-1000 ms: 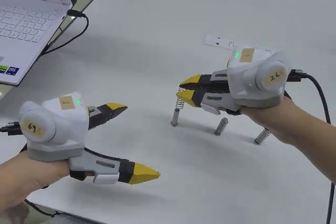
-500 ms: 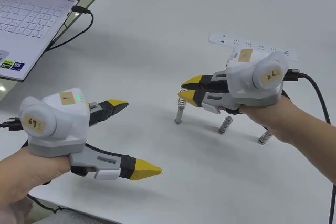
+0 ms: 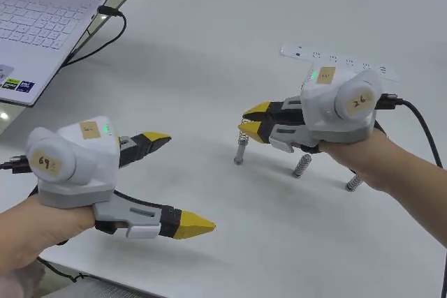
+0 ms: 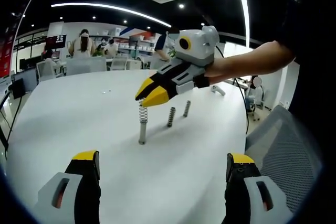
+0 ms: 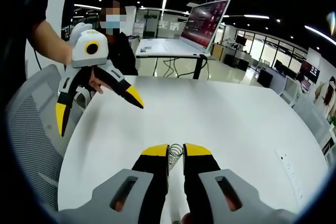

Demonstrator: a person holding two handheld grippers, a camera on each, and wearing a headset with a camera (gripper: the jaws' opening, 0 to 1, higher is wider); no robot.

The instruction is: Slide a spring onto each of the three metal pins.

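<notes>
Count so far: three short upright metal pins [image 3: 239,158] on the white tabletop [image 3: 209,47], and three springs. The middle pin [image 3: 302,165] and the pin nearest the person's right arm [image 3: 354,183] each have a spring sleeved over them, so that's two done.

The third thin coiled metal spring [image 4: 142,112] is on the upper part of the first pin, with bare metal showing below it down to the table. The right gripper [image 3: 250,121] has its two yellow-tipped jaws pinched nearly together on that spring, right at the top of the pin. In the right gripper view you can see the coil squeezed in the narrow gap between the tips.

The left gripper [image 3: 178,181] is off to the near-left side, well apart from the pins. Its jaws are spread wide with nothing between them, and it hovers just over the table.

Other stuff on the bench: one white laptop [image 3: 42,12] at the far-left corner with a black cable [image 3: 105,36] plugged into it, and one white power strip [image 3: 335,61] lying flat beyond the right gripper.
</notes>
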